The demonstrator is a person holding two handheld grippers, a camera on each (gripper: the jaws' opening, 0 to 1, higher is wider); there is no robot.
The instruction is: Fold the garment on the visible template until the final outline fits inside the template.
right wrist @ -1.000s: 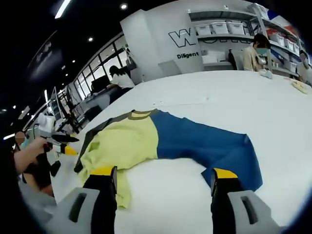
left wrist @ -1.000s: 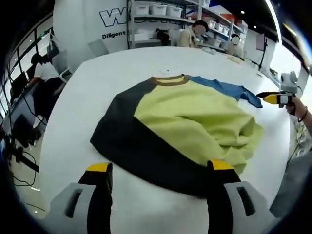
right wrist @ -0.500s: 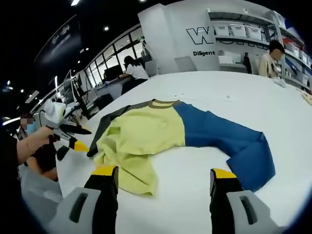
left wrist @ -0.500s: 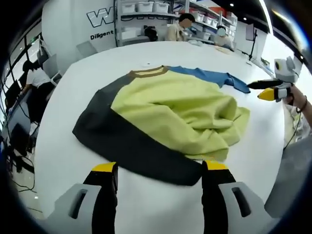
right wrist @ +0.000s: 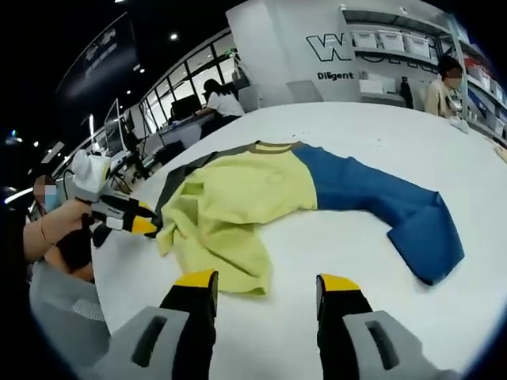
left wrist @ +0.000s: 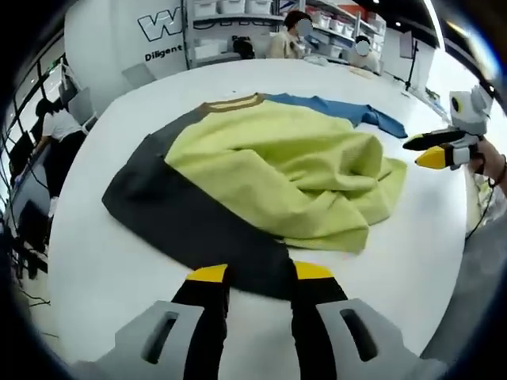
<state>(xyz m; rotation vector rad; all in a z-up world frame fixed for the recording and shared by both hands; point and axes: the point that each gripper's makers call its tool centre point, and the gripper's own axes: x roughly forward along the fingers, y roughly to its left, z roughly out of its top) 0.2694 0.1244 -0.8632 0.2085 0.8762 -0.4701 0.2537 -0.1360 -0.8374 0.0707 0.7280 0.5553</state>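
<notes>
The garment (left wrist: 269, 174) is lying rumpled on the white table (left wrist: 103, 269), and the left gripper (left wrist: 255, 273), jaws narrowed, is straddling the dark sleeve (left wrist: 190, 229) hem while the right gripper (right wrist: 265, 283) is hovering part-open, so pinching only the edge layer seems wisest.

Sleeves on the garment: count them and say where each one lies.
2. The dark grey sleeve stretches toward the left gripper, its cuff between the jaws. The blue sleeve lies flat on the white table, across the shirt from the grey one.
</notes>
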